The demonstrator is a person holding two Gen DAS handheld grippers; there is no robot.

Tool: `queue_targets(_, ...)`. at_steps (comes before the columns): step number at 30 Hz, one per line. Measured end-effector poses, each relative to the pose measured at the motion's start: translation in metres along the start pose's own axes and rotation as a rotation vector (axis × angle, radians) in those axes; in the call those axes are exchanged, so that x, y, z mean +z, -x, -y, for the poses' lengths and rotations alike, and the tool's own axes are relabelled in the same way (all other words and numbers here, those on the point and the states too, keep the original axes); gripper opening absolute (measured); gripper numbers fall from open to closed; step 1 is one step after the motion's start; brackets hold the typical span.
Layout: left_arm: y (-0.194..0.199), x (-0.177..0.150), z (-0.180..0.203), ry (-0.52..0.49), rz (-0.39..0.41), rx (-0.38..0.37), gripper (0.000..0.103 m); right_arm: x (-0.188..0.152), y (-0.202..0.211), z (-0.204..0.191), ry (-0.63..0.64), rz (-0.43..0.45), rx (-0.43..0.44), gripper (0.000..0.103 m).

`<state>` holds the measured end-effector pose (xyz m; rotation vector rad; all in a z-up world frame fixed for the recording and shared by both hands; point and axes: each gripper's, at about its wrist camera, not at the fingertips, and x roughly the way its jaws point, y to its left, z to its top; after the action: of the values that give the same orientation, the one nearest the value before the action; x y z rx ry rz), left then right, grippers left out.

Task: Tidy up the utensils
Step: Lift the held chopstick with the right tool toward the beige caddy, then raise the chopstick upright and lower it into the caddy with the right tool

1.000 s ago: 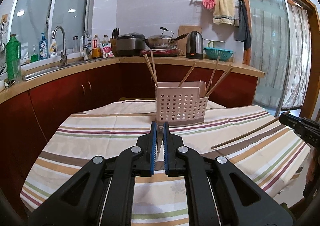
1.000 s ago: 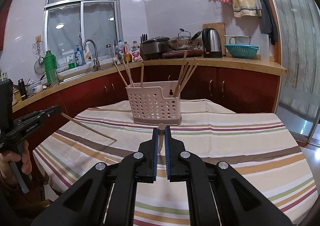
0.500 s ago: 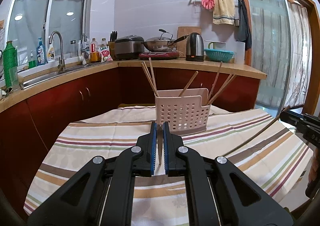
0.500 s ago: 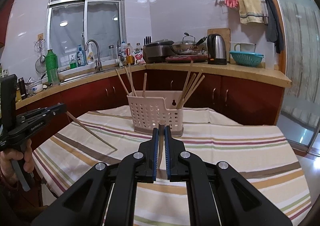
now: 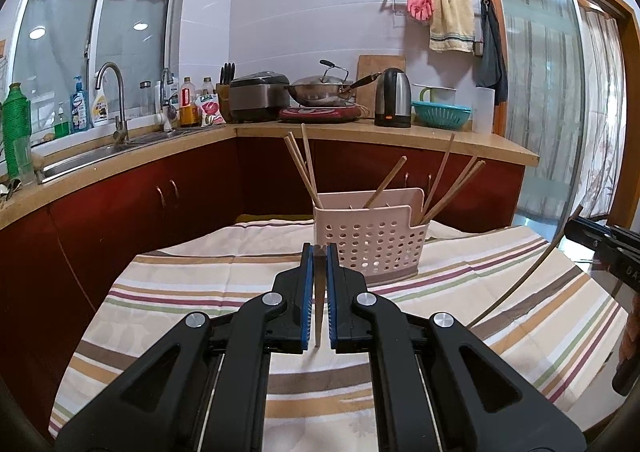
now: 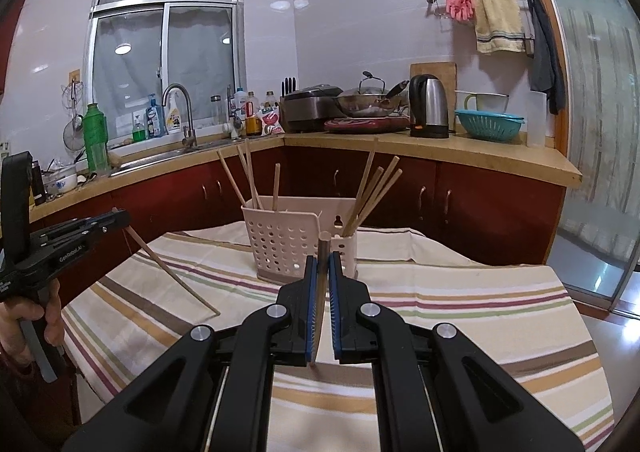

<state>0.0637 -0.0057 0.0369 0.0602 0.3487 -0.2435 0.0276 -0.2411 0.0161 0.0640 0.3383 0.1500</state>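
Observation:
A pale pink perforated utensil basket (image 5: 372,240) stands on the striped tablecloth, with several wooden chopsticks leaning in it; it also shows in the right wrist view (image 6: 288,244). My left gripper (image 5: 319,252) is shut on a chopstick (image 5: 319,292) that runs end-on between its blue pads, in front of the basket. My right gripper (image 6: 323,260) is shut on another chopstick (image 6: 320,292), also in front of the basket. Each gripper shows in the other's view with its chopstick slanting down to the cloth: the left one (image 6: 120,217) and the right one (image 5: 570,226).
The striped cloth (image 5: 200,284) covers a round table whose edges drop off left and right. Behind it run red cabinets (image 5: 160,196) and a counter with sink, bottles, rice cooker, wok, kettle (image 5: 394,97) and teal colander (image 5: 440,114). A glass door stands at right.
Both grippers have risen and tilted up with their chopsticks. The basket sits lower in both views and the held chopsticks slant more steeply to the cloth.

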Motion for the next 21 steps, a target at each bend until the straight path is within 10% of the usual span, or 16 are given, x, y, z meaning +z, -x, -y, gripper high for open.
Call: queue_targets(21, -0.001, 0.040, -0.004, 0.016, 0.074, -0.033, 0.007, 0.038, -0.005, 0.002, -0.024, 0.083, 0.037, 0.007)
